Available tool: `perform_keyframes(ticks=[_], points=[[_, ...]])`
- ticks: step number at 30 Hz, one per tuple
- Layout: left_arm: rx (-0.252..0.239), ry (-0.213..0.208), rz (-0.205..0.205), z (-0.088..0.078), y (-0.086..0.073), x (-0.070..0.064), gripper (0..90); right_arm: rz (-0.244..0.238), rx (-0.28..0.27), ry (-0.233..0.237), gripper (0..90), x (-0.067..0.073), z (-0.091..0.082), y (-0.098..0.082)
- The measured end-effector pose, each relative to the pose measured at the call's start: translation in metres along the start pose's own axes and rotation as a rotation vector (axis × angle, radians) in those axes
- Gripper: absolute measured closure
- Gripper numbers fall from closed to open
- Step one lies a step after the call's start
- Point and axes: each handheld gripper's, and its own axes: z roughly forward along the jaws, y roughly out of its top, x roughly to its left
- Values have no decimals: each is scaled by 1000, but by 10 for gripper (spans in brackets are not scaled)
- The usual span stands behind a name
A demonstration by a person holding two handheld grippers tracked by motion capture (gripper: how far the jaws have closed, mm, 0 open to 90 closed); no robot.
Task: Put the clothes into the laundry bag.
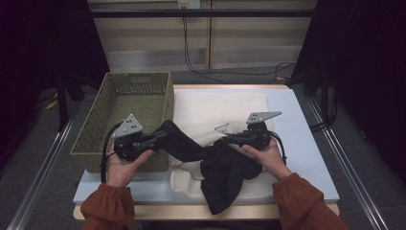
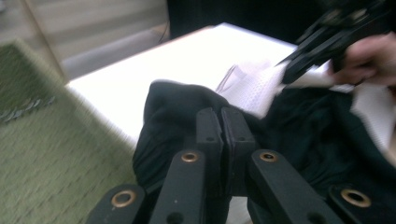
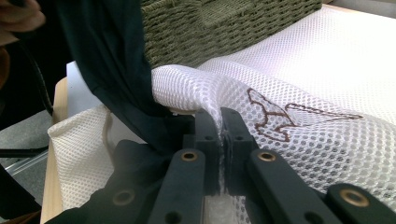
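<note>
Left gripper view: the left gripper [image 2: 223, 122] has its jaws clamped together on a fold of the black garment [image 2: 299, 140]; no earlier look is needed to see cloth bunched around the pads. From that grip the garment runs away toward the right gripper [image 1: 229, 139], its long axis lying crosswise between the two hands and its loose end hanging over the near edge of the desk [image 1: 306, 158]; the right gripper is closed on the white mesh bag [image 3: 299, 88], with the garment just beside it; beyond the left gripper stands the green woven basket [image 1: 103, 115], nearer that hand.
</note>
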Motion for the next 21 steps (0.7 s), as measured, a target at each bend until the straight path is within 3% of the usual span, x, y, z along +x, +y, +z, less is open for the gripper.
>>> perform_keyframes(ticks=[2, 8, 21], points=[[-11, -15, 29, 1, 8, -11, 869, 4, -2, 3, 875, 0, 0, 0], [-17, -131, 76, 19, 19, -39, 869, 2, -1, 0, 874, 0, 0, 0], [154, -262, 118, 87, -5, -72, 866, -2, -3, 0, 872, 0, 1, 0]])
